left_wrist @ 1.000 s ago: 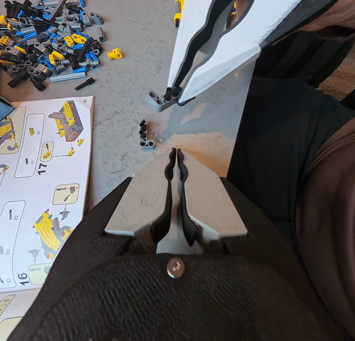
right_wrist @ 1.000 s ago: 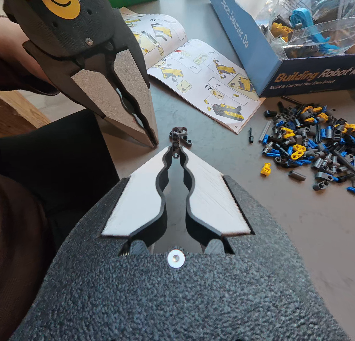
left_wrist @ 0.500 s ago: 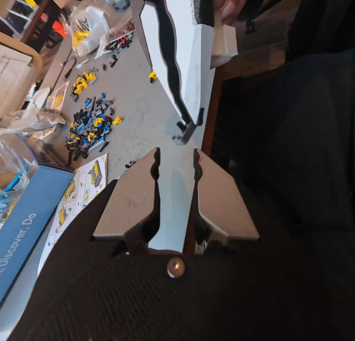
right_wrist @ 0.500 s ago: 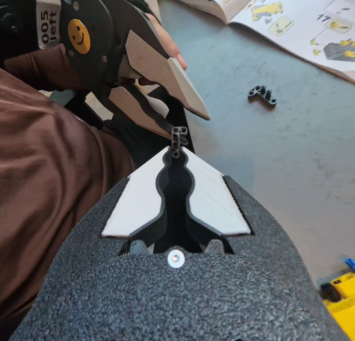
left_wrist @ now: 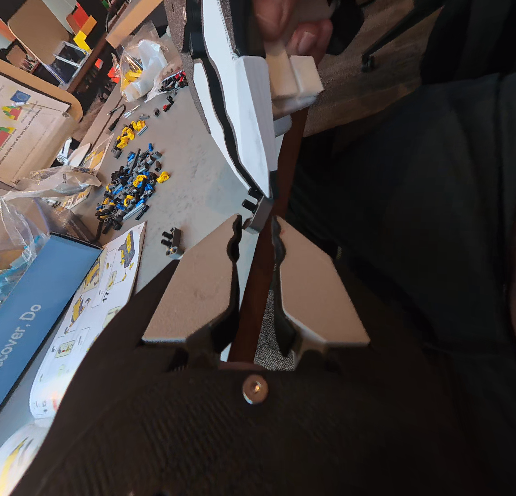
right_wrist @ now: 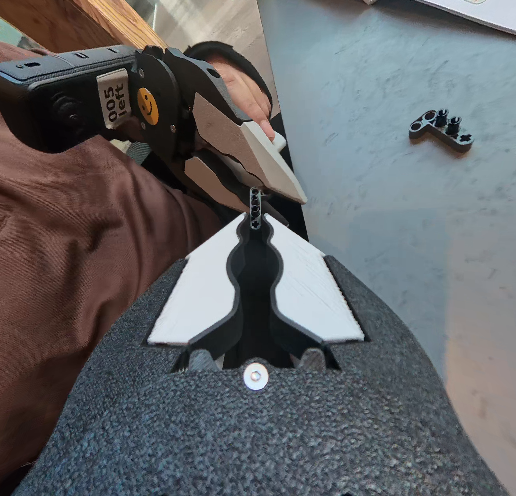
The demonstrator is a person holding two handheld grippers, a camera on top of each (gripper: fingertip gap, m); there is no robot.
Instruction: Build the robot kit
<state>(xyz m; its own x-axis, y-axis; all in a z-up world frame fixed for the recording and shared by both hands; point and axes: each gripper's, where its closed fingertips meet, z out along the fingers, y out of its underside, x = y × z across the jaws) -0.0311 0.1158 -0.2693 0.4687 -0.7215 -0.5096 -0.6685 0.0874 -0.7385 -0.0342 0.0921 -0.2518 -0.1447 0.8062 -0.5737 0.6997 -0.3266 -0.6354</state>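
The right gripper [right_wrist: 254, 217] has its white jaws pinched shut on the end of a small grey L-shaped plastic beam with black pins [right_wrist: 255, 207], held up off the grey table [right_wrist: 391, 203] right at its edge. The left gripper [left_wrist: 255, 225] sits wide open and empty, tips either side of that beam [left_wrist: 258, 211]. It looks light, rigid and a bit slick, so I'd grab the flat faces, not the pins; a matching second beam [right_wrist: 441, 129] lies on the table nearby.

blue box [left_wrist: 42, 309] | instruction booklet [left_wrist: 92, 301] | loose parts pile [left_wrist: 131, 186] | table [right_wrist: 391, 203]
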